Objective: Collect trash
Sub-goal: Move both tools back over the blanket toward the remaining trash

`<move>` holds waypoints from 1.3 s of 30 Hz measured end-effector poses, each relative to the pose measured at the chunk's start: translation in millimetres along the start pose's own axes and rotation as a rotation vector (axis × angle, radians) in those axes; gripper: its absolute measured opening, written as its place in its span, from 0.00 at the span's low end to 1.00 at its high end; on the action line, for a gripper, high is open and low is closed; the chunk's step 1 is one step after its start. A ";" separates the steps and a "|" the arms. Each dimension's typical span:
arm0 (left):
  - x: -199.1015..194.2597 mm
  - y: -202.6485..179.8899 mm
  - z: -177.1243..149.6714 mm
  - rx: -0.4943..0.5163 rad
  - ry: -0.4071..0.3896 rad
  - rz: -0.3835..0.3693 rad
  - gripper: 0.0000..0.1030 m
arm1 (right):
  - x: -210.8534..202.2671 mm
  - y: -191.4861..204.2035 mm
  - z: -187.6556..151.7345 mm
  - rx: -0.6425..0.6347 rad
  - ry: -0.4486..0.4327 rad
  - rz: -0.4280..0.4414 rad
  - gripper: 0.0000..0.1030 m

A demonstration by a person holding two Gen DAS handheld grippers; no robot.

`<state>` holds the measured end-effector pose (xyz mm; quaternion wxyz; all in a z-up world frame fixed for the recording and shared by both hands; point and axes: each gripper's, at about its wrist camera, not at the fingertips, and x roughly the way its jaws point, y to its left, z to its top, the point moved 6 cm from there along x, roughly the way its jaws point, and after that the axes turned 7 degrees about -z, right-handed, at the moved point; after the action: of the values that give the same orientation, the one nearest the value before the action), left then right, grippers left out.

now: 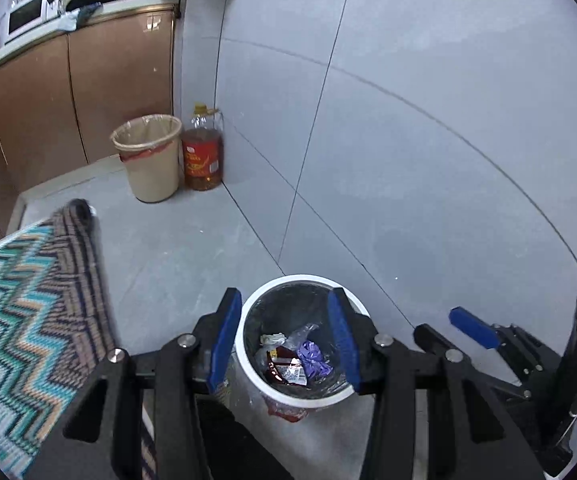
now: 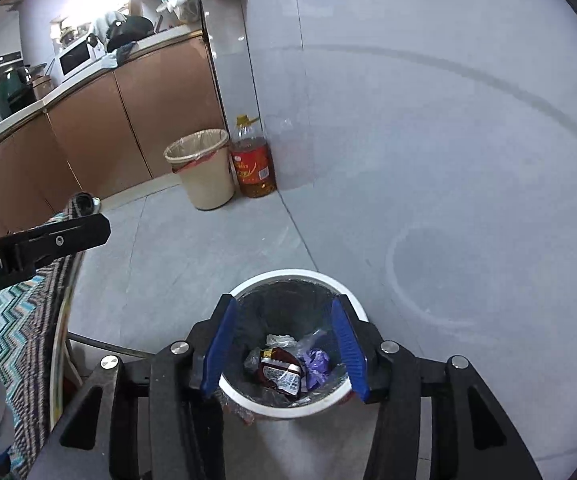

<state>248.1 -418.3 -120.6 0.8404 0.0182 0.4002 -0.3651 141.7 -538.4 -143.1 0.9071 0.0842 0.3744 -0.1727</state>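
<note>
White bin (image 1: 248, 376) under left gripper (image 1: 284, 340), trash (image 1: 296, 360) inside

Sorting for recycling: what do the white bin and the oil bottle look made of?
White bin: likely smooth plastic, with a glossy rim and thin dark film liner. Oil bottle: clear plastic, seemingly; amber liquid shows through, red paper-like label, yellow cap.

We read "obot.AI" in white on the black left gripper (image 2: 40, 246) body, left of the white bin (image 2: 294, 410), oil bottle (image 2: 254, 160) label print illegible to us
</note>
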 end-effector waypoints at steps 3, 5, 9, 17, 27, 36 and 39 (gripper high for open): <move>-29.1 -3.2 -2.4 0.004 -0.025 -0.006 0.42 | -28.6 2.9 -3.9 -0.007 -0.034 -0.026 0.48; -51.3 -4.0 -3.7 0.013 -0.049 -0.005 0.45 | -50.4 4.9 -7.5 -0.013 -0.061 -0.044 0.49; -89.3 -6.1 -9.8 0.033 -0.083 -0.001 0.46 | -84.7 12.6 -12.0 -0.020 -0.101 -0.055 0.52; -179.2 14.0 -31.8 0.053 -0.180 0.082 0.58 | -150.2 41.3 -16.1 -0.022 -0.196 -0.019 0.58; -273.1 56.8 -64.2 0.036 -0.291 0.256 0.59 | -216.3 93.1 -15.0 -0.053 -0.289 0.070 0.61; -328.3 96.1 -88.6 0.001 -0.361 0.345 0.59 | -241.6 148.1 -15.5 -0.121 -0.325 0.128 0.61; -342.2 113.5 -95.2 -0.015 -0.377 0.372 0.59 | -245.0 164.4 -13.4 -0.139 -0.331 0.150 0.62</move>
<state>115.3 -99.4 19.8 0.9528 0.0167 0.2292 -0.1982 33.1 -321.1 24.9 0.9702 0.0197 0.2239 -0.0901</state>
